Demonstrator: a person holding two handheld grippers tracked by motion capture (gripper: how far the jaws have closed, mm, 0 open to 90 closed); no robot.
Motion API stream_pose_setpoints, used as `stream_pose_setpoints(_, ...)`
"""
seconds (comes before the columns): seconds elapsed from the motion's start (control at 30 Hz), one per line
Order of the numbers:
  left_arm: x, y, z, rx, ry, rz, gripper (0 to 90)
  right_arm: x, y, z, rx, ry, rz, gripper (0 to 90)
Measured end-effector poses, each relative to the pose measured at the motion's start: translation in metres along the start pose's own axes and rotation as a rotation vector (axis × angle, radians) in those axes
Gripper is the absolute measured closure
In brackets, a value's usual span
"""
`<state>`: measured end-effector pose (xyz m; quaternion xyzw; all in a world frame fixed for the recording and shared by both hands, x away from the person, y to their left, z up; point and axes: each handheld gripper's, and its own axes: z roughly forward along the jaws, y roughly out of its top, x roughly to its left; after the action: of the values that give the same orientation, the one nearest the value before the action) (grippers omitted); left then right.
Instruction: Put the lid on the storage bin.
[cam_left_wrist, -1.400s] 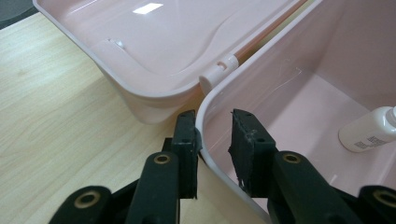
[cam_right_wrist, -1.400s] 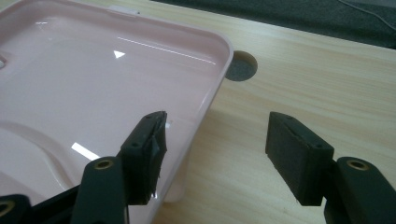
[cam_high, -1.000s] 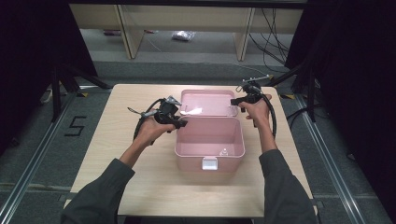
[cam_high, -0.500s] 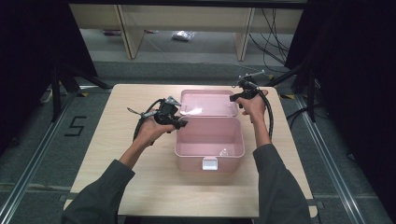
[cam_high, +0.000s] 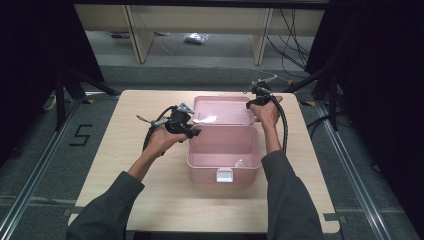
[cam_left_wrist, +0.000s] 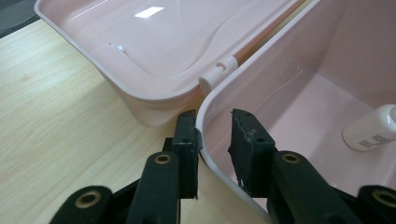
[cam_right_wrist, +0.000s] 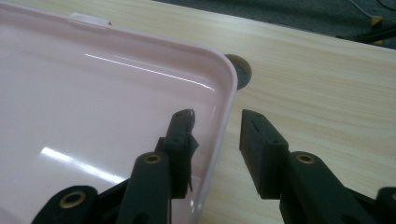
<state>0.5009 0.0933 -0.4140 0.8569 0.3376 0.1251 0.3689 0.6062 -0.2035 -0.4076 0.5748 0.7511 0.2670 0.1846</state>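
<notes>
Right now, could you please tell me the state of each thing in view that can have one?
Pink plastic box: open, a small white bottle lying inside.
Pink hinged lid: swung back.
White front latch: undone.
Left gripper: jaws open, astride the box wall.
Right gripper: jaws open, astride the lid rim.

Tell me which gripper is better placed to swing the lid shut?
Probably the right. The right gripper has its jaws open astride the edge of the lid, so it could grip and fold it over. The left gripper straddles the wall of the box and could steady it.
</notes>
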Motion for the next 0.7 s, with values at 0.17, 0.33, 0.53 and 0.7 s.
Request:
stream_pose_setpoints(0.17,0.000,0.000,0.000,-0.002,0.001,0.002,71.8,-0.001,-0.001,0.005,0.009,0.000,0.007,70.9)
stream_pose_setpoints(0.33,-0.001,0.000,0.000,-0.001,0.009,0.005,72.1,0.001,-0.001,0.002,-0.009,-0.005,-0.012,79.7)
stream_pose_setpoints(0.53,-0.001,0.000,0.001,-0.009,0.009,0.000,73.1,0.004,0.001,-0.005,-0.032,-0.021,0.002,81.7)
stream_pose_setpoints(0.7,-0.001,0.000,0.002,-0.016,0.012,-0.003,73.9,0.006,0.003,-0.014,-0.062,-0.028,0.015,82.9)
